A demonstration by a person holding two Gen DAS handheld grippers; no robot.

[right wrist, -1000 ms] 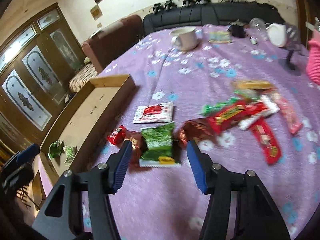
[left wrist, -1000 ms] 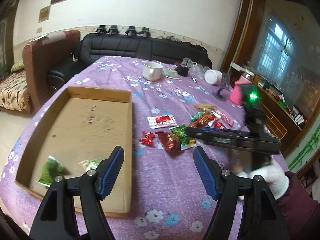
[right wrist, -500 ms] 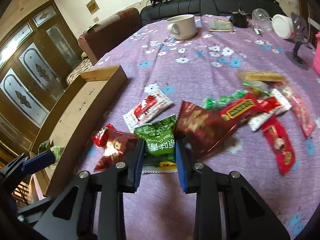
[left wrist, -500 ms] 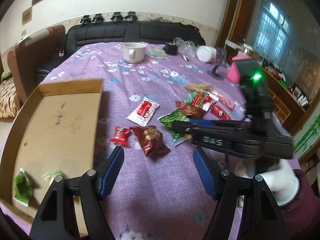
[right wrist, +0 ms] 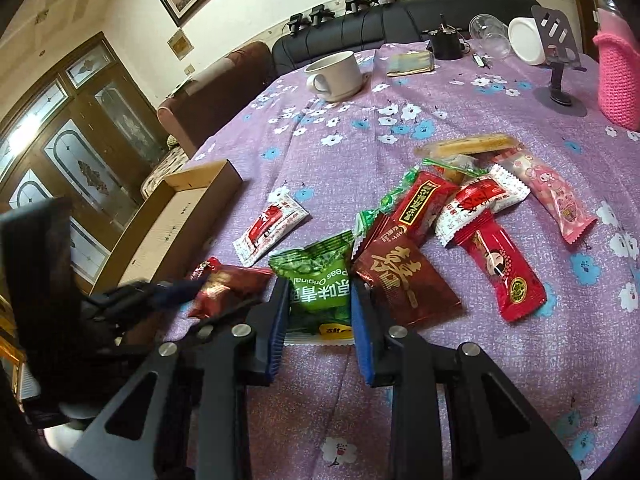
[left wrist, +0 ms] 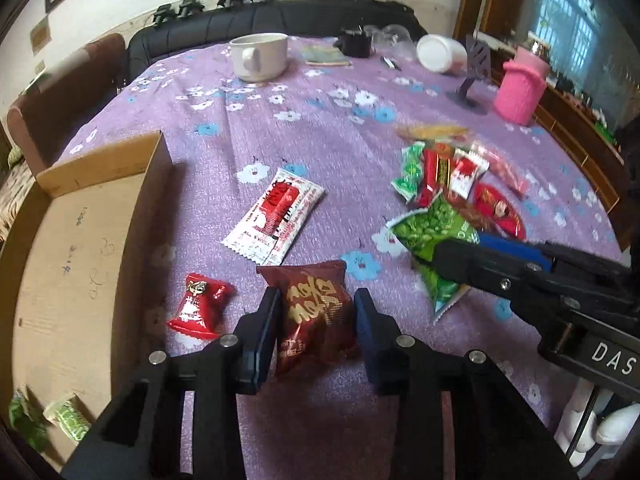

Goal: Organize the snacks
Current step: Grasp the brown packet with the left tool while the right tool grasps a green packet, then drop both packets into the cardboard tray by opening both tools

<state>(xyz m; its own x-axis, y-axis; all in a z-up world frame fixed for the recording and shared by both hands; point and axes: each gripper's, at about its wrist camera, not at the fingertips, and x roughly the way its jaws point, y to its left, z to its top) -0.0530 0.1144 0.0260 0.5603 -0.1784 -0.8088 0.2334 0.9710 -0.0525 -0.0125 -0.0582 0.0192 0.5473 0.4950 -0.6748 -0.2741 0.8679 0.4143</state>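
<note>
Snacks lay scattered on the purple flowered tablecloth (left wrist: pixel 328 128). The left gripper (left wrist: pixel 316 320) had its blue pads narrowed onto the dark red packet (left wrist: pixel 316 312), pressed at both sides. The right gripper (right wrist: pixel 319 316) pinched the green pea packet (right wrist: pixel 316 280) likewise, just beside a maroon packet (right wrist: pixel 404 280). The cardboard tray (left wrist: pixel 76 240) sat left of both, two green packets (left wrist: pixel 44 420) in its near corner.

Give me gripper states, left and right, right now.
Left gripper: shut on the dark red snack packet.
Right gripper: shut on the green peas packet.
</note>
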